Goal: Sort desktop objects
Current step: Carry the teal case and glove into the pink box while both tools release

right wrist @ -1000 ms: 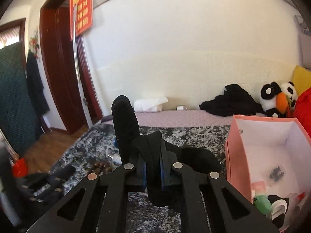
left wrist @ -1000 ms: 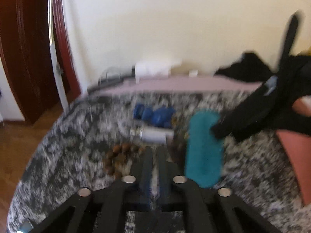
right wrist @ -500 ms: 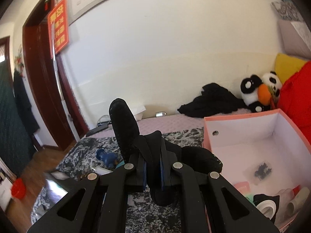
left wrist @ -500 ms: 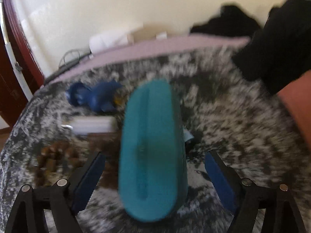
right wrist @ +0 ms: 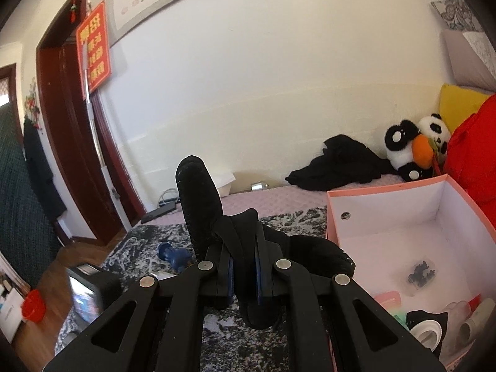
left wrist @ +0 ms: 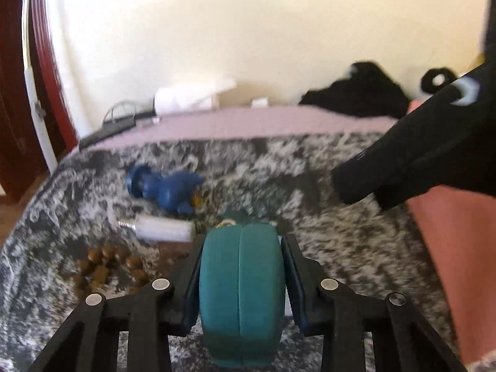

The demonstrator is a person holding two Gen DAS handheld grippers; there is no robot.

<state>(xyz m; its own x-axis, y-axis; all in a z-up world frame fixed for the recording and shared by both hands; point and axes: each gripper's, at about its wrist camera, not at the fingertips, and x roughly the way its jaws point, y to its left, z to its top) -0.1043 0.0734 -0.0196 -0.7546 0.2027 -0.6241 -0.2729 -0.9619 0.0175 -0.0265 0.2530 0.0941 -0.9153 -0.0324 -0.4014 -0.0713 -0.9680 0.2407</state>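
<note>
A teal oblong case (left wrist: 241, 294) sits between the fingers of my left gripper (left wrist: 243, 241), which is shut on its sides just above the grey-and-white furry blanket (left wrist: 310, 167). My right gripper (right wrist: 243, 254) is shut on a black glove (right wrist: 198, 198), held up in the air left of the pink box (right wrist: 387, 192). In the left wrist view that black glove (left wrist: 418, 155) hangs at the right, over the pink box wall (left wrist: 458, 248). On the blanket lie a blue toy (left wrist: 167, 186), a white bulb-like tube (left wrist: 164, 231) and a brown bead bracelet (left wrist: 108, 266).
The pink box holds several small items, among them a tape roll (right wrist: 429, 331) and a dark clip (right wrist: 421, 272). Behind it are a panda plush (right wrist: 409, 152), black clothing (right wrist: 341, 161), and red and yellow cushions. A dark red door frame (right wrist: 71, 155) and wood floor lie to the left.
My left gripper went from shut and empty, to open around the teal case, to shut on it. My right gripper carried the black glove up and toward the pink box.
</note>
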